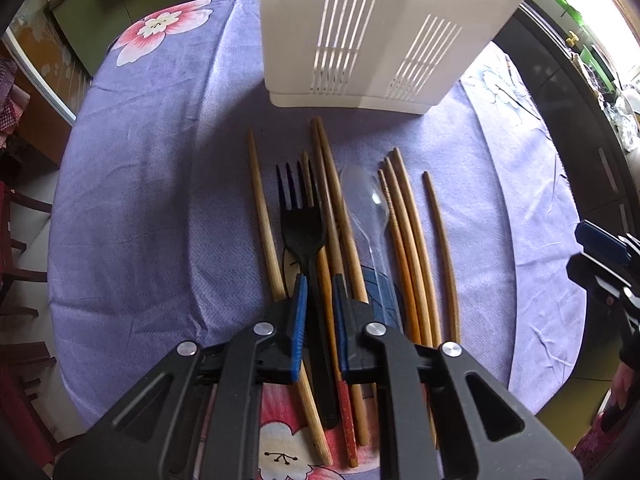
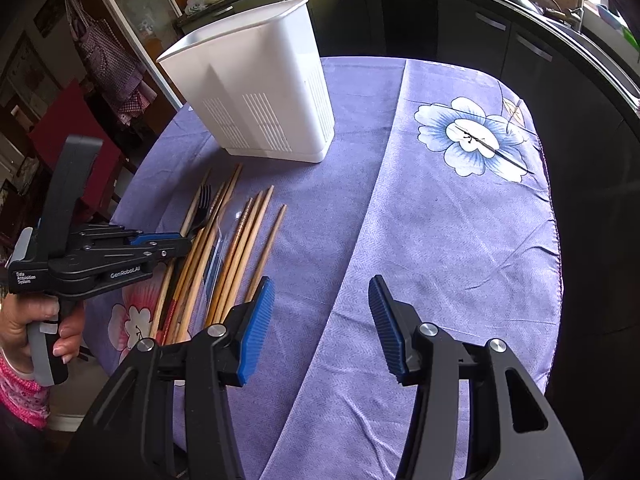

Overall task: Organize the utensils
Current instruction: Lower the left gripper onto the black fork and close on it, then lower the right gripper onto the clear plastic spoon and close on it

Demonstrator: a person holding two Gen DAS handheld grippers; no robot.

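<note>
Kitchen cabinets and a dark counter ring a round bench [image 2: 440,240] draped in a purple floral cloth [image 1: 160,200], w/ utensils laid out in a row at centre. At the far side stands a white slotted utensil holder [image 1: 372,40], upright, just beyond the utensil tips and apart from them.

Left claw [image 1: 320,312] points steeply down over the near end of the row, its blue pads nearly together, pinching the handle of a black plastic fork [image 1: 302,224]; a thin reddish-handled chopstick also runs through the narrow gap beside the fork handle, and whether the pads press it too can't be told. Fork's tines point toward the holder. A single wooden chopstick [image 1: 262,216] lies just left of the fork. Right of it: a pair of long wooden chopsticks [image 1: 336,208], then a clear plastic spoon [image 1: 366,204], bowl toward the holder, then three more chopsticks [image 1: 404,220] close together, and one chopstick [image 1: 440,232] alone at the right end.

Right claw [image 2: 322,320] hangs over bare cloth to the right of the row, pads spread partway, nothing between them. Seen from the right wrist view, a person's hand [image 2: 24,320] w/ a pink sleeve grips the left tool's handle.
</note>
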